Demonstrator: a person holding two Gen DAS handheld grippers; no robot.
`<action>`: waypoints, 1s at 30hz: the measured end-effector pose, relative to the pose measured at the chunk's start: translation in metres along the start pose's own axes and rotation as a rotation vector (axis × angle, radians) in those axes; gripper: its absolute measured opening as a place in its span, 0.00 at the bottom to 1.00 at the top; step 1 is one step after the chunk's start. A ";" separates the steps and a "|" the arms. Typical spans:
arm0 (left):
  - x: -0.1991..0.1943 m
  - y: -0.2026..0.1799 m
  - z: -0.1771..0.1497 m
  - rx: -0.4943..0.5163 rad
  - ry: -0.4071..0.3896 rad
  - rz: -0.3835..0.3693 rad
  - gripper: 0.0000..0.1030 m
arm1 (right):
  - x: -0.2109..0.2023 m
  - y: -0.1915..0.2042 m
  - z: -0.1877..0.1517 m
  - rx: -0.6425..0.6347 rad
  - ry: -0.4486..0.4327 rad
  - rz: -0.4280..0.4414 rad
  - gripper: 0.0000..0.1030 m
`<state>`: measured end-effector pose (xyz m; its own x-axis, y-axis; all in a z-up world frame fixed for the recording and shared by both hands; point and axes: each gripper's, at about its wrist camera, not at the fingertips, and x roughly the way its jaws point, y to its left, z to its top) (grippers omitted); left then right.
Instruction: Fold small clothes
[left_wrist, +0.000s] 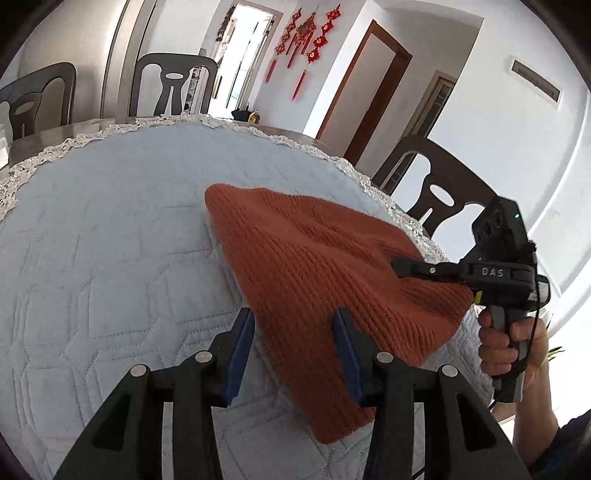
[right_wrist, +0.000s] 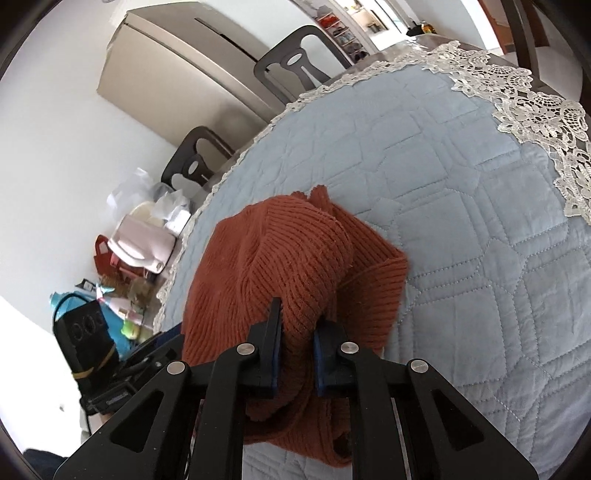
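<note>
- One rust-orange knitted garment lies on the blue quilted cover of the counter, filling the centre and lower right of the left wrist view.
- In that view the left gripper sits at the bottom centre with its jaws wide apart; the left blue pad rests just beside the knit's edge over the quilt, the right pad over the fabric itself. Whether either pad touches the cloth cannot be told.
- At the right of the same frame the right gripper reaches in sideways, held by a hand, its tip pressed into a raised part of the knit.
- Seen from the right wrist view, the right gripper's jaws are narrow and pinch a bunched ridge of the garment at the lower centre of the frame.
- White lace trim edges the quilt at the upper right.
- Dark wooden chairs stand beyond the counter at the upper left, red hanging ornaments at the top centre.
</note>
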<state>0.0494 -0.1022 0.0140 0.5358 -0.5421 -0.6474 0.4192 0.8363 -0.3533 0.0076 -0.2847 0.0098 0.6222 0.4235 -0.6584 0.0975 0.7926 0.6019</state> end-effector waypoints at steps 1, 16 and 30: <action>0.000 0.000 -0.001 0.002 0.003 0.002 0.46 | -0.003 0.000 0.000 0.002 -0.004 -0.004 0.15; -0.009 -0.018 0.025 0.048 -0.047 0.008 0.46 | -0.002 0.046 -0.027 -0.249 0.013 -0.108 0.13; 0.002 -0.007 -0.013 0.028 0.072 0.000 0.53 | -0.005 0.044 -0.046 -0.312 0.016 -0.164 0.08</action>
<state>0.0380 -0.1076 0.0065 0.4821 -0.5339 -0.6946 0.4404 0.8331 -0.3347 -0.0272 -0.2317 0.0188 0.6052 0.2841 -0.7436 -0.0479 0.9455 0.3222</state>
